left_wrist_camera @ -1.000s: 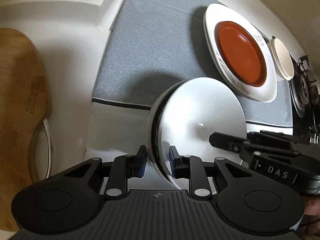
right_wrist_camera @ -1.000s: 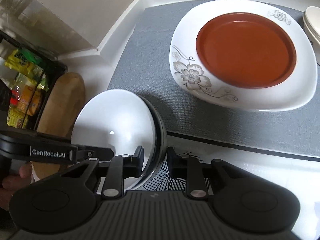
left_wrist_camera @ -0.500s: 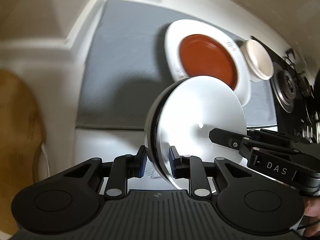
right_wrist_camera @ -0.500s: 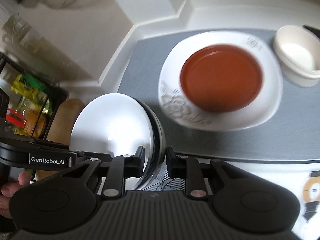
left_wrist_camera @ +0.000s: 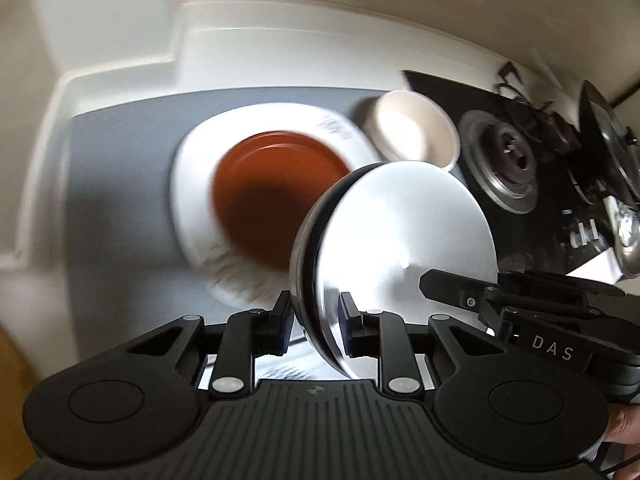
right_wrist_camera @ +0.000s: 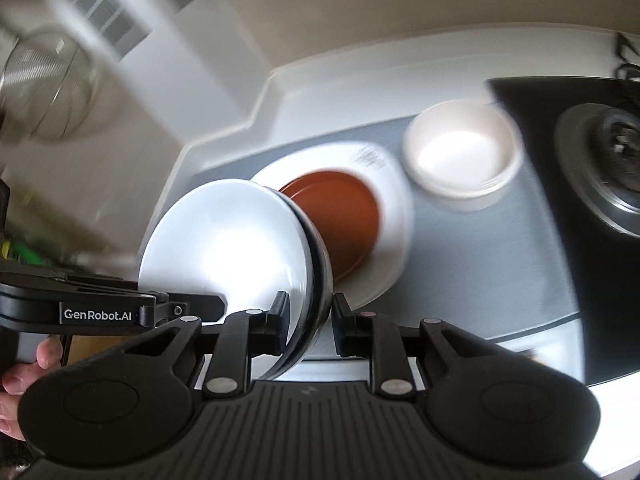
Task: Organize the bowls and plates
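Note:
A white bowl with a dark outer wall (left_wrist_camera: 400,232) (right_wrist_camera: 224,248) hangs tilted in the air, held by its rim from two sides. My left gripper (left_wrist_camera: 314,320) is shut on the near rim, one pad inside and one outside. My right gripper (right_wrist_camera: 310,320) is shut on the opposite rim in the same way. Each gripper shows in the other's view, the right gripper (left_wrist_camera: 460,292) and the left gripper (right_wrist_camera: 120,312). Below and beyond the bowl, a red plate (left_wrist_camera: 272,192) (right_wrist_camera: 344,216) lies on a white flowered plate (left_wrist_camera: 192,184) (right_wrist_camera: 392,248). A small cream bowl (left_wrist_camera: 412,132) (right_wrist_camera: 460,156) stands beside them.
The plates rest on a grey mat (left_wrist_camera: 120,200) (right_wrist_camera: 480,272) on a white counter. A black gas stove (left_wrist_camera: 512,160) (right_wrist_camera: 608,152) lies to the right of the mat. A metal strainer (right_wrist_camera: 44,80) hangs at upper left. A person's hand (right_wrist_camera: 24,376) holds the left gripper.
Both grippers have risen with the bowl and carried it across the mat toward the stacked plates. The plates now look smaller, and the cream bowl and stove have come into view.

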